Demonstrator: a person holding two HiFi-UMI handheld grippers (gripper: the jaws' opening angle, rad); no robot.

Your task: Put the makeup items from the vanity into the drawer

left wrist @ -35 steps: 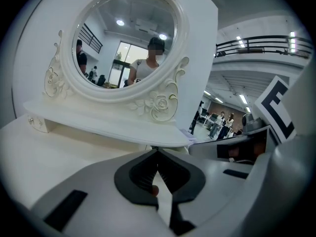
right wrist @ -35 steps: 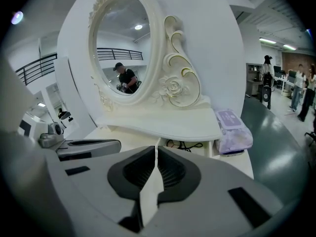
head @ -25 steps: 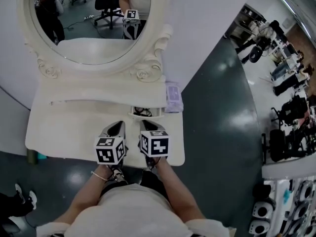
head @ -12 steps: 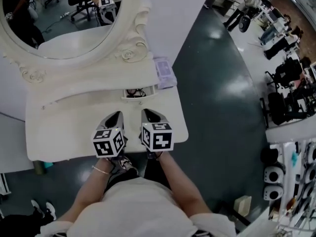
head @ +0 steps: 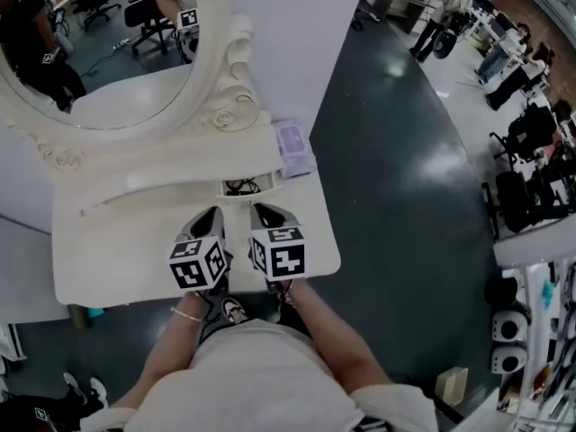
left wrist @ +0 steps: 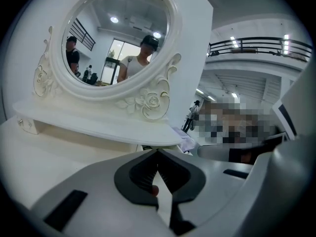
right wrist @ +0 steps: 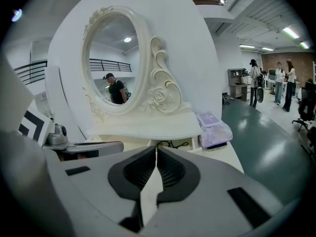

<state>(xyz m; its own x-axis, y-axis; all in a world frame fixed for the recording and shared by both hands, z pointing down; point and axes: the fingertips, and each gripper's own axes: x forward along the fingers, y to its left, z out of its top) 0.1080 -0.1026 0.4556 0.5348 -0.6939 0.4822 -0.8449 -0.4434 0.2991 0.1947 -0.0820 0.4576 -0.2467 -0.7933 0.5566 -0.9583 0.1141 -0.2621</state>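
A white vanity (head: 117, 250) with an oval mirror stands before me. A small drawer (head: 241, 187) under its shelf is pulled open, with black, cord-like items inside. A purple soft pack (head: 294, 148) lies at the right end of the vanity, beside the drawer. My left gripper (head: 214, 212) and right gripper (head: 261, 210) hover side by side over the tabletop's front, just short of the drawer. Both are shut and hold nothing. In the right gripper view the right gripper (right wrist: 156, 148) points at the drawer (right wrist: 173, 144), with the pack (right wrist: 213, 129) to its right. The left gripper (left wrist: 157, 152) faces the mirror.
The mirror frame (head: 220, 106) with carved roses rises behind the shelf. Dark floor (head: 405, 196) lies to the right of the vanity. Office chairs and people stand far off at the right. The person's legs and shoes are just below the table's front edge.
The head view has swung, so the vanity sits further left and the mirror higher in frame. Both grippers stay shut, close together in front of the open drawer.
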